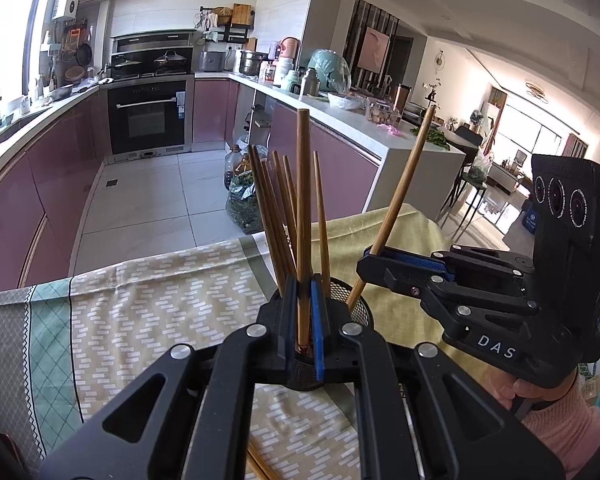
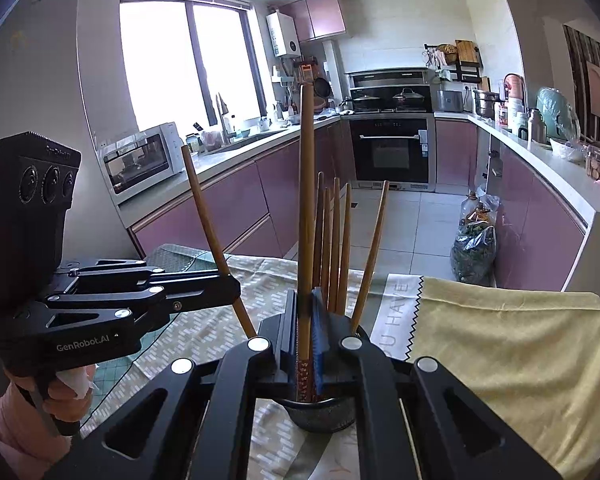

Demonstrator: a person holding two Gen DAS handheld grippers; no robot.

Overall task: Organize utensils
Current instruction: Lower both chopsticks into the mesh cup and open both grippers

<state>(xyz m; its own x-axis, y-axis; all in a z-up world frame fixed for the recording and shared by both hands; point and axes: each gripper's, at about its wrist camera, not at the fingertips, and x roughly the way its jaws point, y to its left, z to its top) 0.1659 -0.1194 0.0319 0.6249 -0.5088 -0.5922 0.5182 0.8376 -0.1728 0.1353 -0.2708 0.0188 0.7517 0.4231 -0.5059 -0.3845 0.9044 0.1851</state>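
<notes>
Showing each gripper closed on one chopstick above the mesh holder (image 2: 324, 414): left gripper (image 1: 305, 300) and right gripper (image 2: 305, 312) both pinched near the lower end. The left chopstick (image 1: 302, 200) and right chopstick (image 2: 306, 200) appeared light, stiff and smooth, so likely to pivot or slip unless clamped squarely on the shaft.

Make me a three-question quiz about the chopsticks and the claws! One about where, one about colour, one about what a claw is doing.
1. Where does the mesh cup stand?
A. on the tablecloth
B. on the floor
C. in the sink

2. What colour are the kitchen cabinets?
A. green
B. pinkish purple
C. white

3. What is the left claw doing?
A. hanging open
B. gripping a spoon
C. gripping a chopstick

Answers: 1 A, the patterned tablecloth lies under the cup. 2 B, every door looks pinkish purple. 3 C, the stick is pinched between its blue pads.
</notes>
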